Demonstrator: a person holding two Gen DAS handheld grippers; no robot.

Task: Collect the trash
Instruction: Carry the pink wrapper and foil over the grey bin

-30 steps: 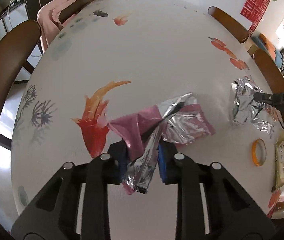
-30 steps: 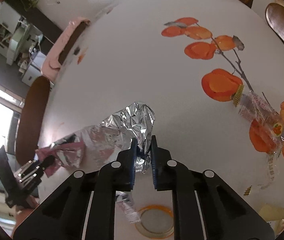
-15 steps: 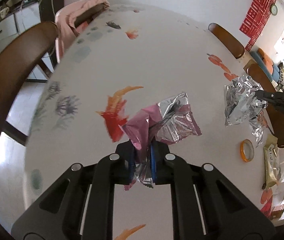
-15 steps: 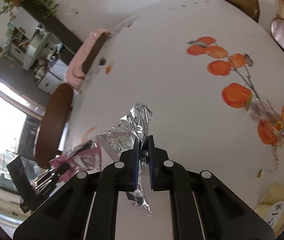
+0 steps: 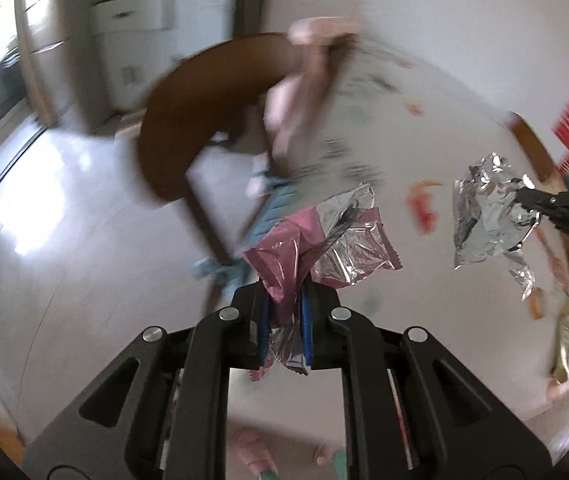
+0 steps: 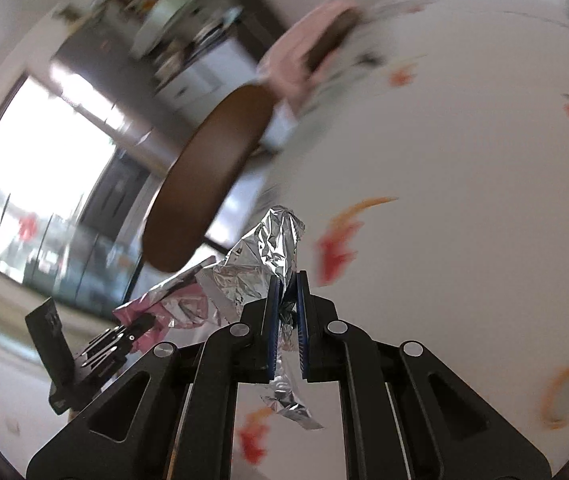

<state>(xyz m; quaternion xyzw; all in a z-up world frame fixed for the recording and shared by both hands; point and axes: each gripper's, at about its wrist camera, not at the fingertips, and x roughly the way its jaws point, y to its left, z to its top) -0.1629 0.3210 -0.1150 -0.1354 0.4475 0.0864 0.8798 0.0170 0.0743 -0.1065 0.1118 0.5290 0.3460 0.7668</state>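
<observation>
The left gripper (image 5: 286, 312) was clamped tight on a pink wrapper (image 5: 284, 256) with a silver lining, holding it up off the white table (image 5: 424, 280) near its left edge. The right gripper (image 6: 286, 300) had its jaws pinched on a crumpled foil sheet (image 6: 264, 256), also lifted clear, just right of the wrapper. Background was pretty blurry, with a brown chair (image 5: 204, 120) on the far left.

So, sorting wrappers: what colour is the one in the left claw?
Pink outside, silver inside; left wrist view.
</observation>
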